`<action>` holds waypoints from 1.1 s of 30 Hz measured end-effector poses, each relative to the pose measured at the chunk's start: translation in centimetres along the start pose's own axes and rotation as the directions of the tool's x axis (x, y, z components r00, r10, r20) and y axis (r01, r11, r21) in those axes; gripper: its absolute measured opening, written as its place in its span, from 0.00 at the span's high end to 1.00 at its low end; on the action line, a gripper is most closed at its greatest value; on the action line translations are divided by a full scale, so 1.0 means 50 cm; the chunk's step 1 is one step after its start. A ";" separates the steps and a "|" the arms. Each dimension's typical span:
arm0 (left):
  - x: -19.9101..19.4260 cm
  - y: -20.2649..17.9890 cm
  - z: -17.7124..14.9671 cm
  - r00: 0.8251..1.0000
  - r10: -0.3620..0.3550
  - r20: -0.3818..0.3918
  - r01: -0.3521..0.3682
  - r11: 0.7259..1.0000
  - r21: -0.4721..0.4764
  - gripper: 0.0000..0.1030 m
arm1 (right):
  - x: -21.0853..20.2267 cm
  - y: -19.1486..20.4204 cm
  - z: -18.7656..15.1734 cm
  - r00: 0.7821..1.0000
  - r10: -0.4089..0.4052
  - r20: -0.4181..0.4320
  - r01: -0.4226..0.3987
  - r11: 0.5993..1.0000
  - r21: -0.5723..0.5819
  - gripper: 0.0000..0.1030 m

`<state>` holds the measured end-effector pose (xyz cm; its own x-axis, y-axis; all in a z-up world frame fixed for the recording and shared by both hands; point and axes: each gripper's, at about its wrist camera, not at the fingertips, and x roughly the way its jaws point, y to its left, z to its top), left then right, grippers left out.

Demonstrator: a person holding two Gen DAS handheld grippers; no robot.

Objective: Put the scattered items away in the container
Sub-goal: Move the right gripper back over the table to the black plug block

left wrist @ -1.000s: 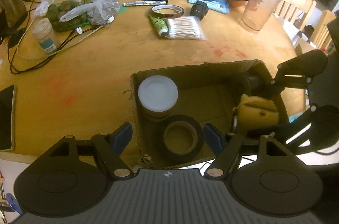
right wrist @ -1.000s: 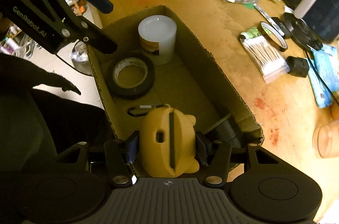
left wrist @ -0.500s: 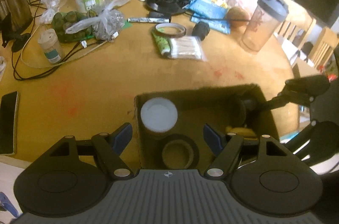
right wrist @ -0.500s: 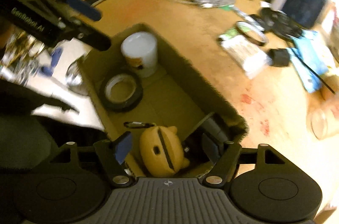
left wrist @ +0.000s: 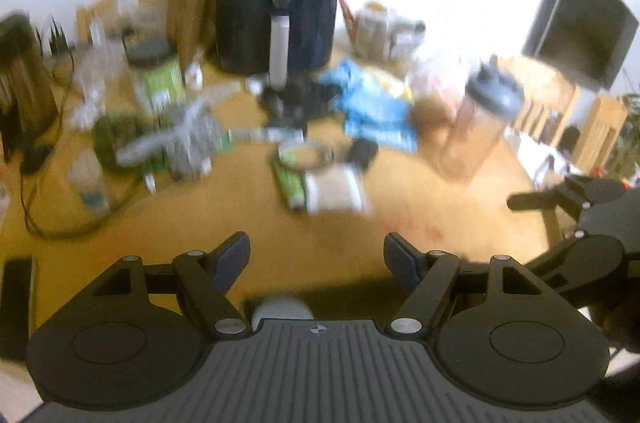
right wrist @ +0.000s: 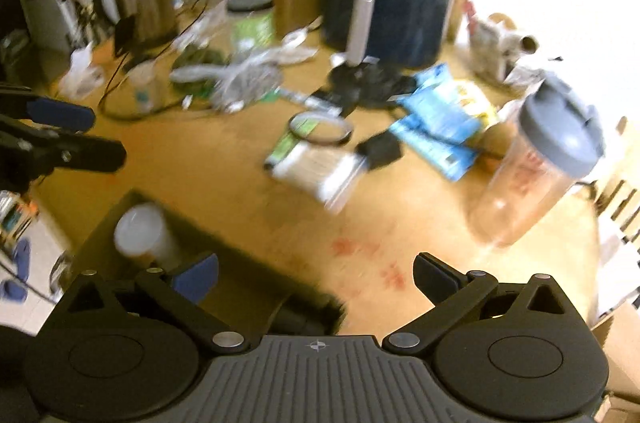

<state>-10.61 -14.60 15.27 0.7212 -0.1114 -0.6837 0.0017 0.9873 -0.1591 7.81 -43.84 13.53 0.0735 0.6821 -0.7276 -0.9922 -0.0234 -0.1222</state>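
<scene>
Above table | left gripper (left wrist: 317,257) fingers spread, empty | right gripper (right wrist: 316,277) fingers spread, cardboard box (right wrist: 224,275) beneath

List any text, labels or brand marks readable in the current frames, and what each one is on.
None can be read; both views are motion-blurred.
Green jar label: print blurred to nothing.
Blue packets: markings unreadable.
Shaker bottle: reddish print, illegible.
Left claw and right claw: only a small crosshair symbol on each body, no words.
</scene>
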 end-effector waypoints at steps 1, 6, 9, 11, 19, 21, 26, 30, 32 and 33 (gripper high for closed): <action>-0.003 -0.002 0.009 0.999 0.013 0.030 -0.013 1.000 0.004 0.29 | -0.003 -0.007 0.005 1.000 -0.012 0.020 0.012 1.000 0.011 0.00; -0.014 -0.016 0.056 0.985 0.101 0.142 -0.108 0.993 0.050 0.29 | -0.020 -0.031 0.026 0.991 -0.052 0.125 0.046 0.998 0.054 0.00; -0.020 -0.019 0.074 0.975 0.136 0.178 -0.150 0.986 0.069 0.29 | -0.027 -0.037 0.038 0.984 -0.077 0.159 0.070 0.996 0.046 0.00; -0.024 -0.017 0.084 0.970 0.151 0.191 -0.166 0.984 0.061 0.29 | -0.026 -0.040 0.044 0.984 -0.085 0.159 0.079 0.996 0.042 0.00; -0.015 0.021 0.091 0.969 0.186 0.165 -0.192 0.981 0.021 0.29 | -0.012 -0.043 0.031 0.978 -0.158 0.133 0.157 0.988 0.017 0.00; -0.003 0.034 0.090 0.973 0.188 0.134 -0.192 0.981 0.015 0.29 | -0.004 -0.045 0.029 0.978 -0.182 0.102 0.181 0.983 0.019 0.00; 0.019 0.052 0.082 0.986 0.140 0.090 -0.143 0.990 0.018 0.29 | 0.018 -0.064 0.024 0.984 -0.173 0.032 0.170 0.983 0.074 0.00; 0.039 0.054 0.073 0.993 0.101 0.061 -0.102 0.994 0.029 0.29 | 0.044 -0.070 0.016 0.978 -0.210 0.007 0.209 0.975 0.073 0.00; 0.048 0.054 0.068 0.995 0.086 0.044 -0.087 0.996 0.030 0.29 | 0.053 -0.075 0.015 0.975 -0.220 0.007 0.219 0.973 0.066 0.00; 0.053 0.053 0.065 0.997 0.076 0.034 -0.077 0.997 0.031 0.29 | 0.056 -0.078 0.017 0.974 -0.227 0.010 0.226 0.972 0.070 0.00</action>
<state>-6.45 -11.91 15.36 0.7424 -0.0325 -0.6692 -0.0322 0.9959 -0.0840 11.79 -41.22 12.51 0.2963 0.6767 -0.6740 -0.9544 0.1825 -0.2363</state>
